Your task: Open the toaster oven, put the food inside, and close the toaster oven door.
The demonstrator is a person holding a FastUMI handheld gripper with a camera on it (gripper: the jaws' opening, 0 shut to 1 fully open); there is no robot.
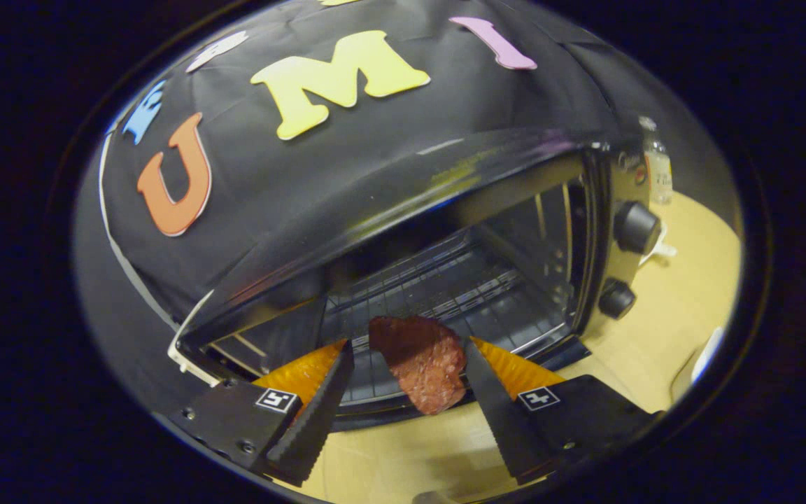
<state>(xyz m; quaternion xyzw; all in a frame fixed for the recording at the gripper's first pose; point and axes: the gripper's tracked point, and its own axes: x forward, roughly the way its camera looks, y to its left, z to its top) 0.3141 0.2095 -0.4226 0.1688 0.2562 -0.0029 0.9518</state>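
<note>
- The hand-held gripper (408, 364) sits at the bottom centre of the frame, its two fingers spread apart and pressing on nothing.
- A reddish-brown, rough-textured slab of food, like a piece of cooked meat (420, 362), lies between the fingers, closer to the right finger; whether it touches that finger cannot be told.
- The meat rests partly on the dropped-open door (368, 392) of the oven, its lower end reaching past the door's front lip over the surface.
- A black and silver metal toaster oven (445, 203) fills the middle of the frame, its cavity open toward the camera.
- Inside the cavity a wire rack (438, 280) crosses from lower left to upper right.
- Two round black knobs (635, 227) sit one above the other on the silver panel at centre right.
- A pale wooden surface (683, 308) carries the oven and spreads across the lower right.
- A small clear bottle with a label (657, 164) stands upright in the upper right, beyond the oven's control panel.
</note>
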